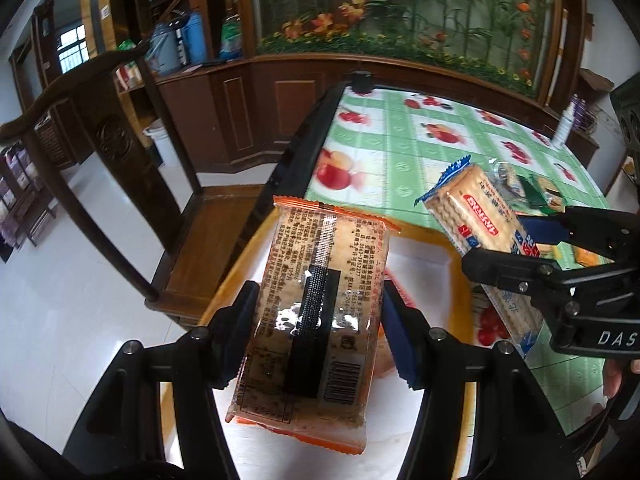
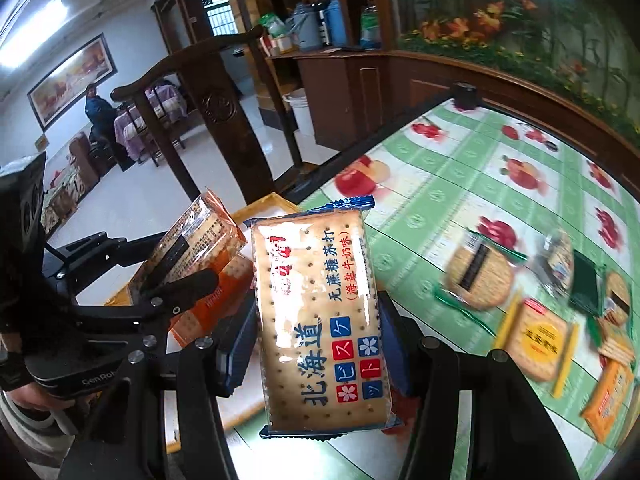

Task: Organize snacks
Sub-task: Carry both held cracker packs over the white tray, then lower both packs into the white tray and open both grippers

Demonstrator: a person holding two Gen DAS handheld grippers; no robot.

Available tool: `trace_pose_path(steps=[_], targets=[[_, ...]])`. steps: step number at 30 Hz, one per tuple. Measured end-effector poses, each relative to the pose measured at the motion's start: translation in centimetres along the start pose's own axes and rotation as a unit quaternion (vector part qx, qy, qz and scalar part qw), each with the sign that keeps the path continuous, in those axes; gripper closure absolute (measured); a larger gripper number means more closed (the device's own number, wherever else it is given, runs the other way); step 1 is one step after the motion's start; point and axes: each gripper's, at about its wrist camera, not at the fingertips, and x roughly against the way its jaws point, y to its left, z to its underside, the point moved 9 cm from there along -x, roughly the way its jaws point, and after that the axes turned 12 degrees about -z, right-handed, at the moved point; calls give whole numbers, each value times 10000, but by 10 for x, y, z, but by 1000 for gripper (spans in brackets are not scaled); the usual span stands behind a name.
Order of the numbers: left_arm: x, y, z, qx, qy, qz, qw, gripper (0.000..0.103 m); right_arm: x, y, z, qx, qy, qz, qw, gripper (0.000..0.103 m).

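**Orange pack, blue pack, green cloth**

The orange-edged pack (image 1: 316,312) shows black print and a black stripe. The cracker pack (image 2: 320,320) is beige, blue-trimmed, with red and blue squares. At 2 o'clock, the tablecloth (image 2: 460,184) is green-and-white checked with red fruit.

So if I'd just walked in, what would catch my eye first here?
Probably the two cracker packs held up in the air: an orange-wrapped pack pinched in the left gripper, and a blue-edged pack clamped in the right gripper. Below them lies a bright green fruit-print tablecloth, with more snack packets scattered at its right end.
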Motion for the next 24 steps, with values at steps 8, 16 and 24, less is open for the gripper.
trace_pose_path(steps=[8, 16, 24], targets=[[-16, 17, 14, 52, 207, -75, 9997, 41, -34, 15, -12, 10, 208, -196, 9996, 47], [-25, 21, 23, 4, 339, -110, 9994, 41, -61, 16, -6, -210, 404, -260, 9986, 47], [-37, 19, 29, -52, 477, -192, 9987, 41, -78, 16, 8, -342, 636, -347, 9968, 47]])
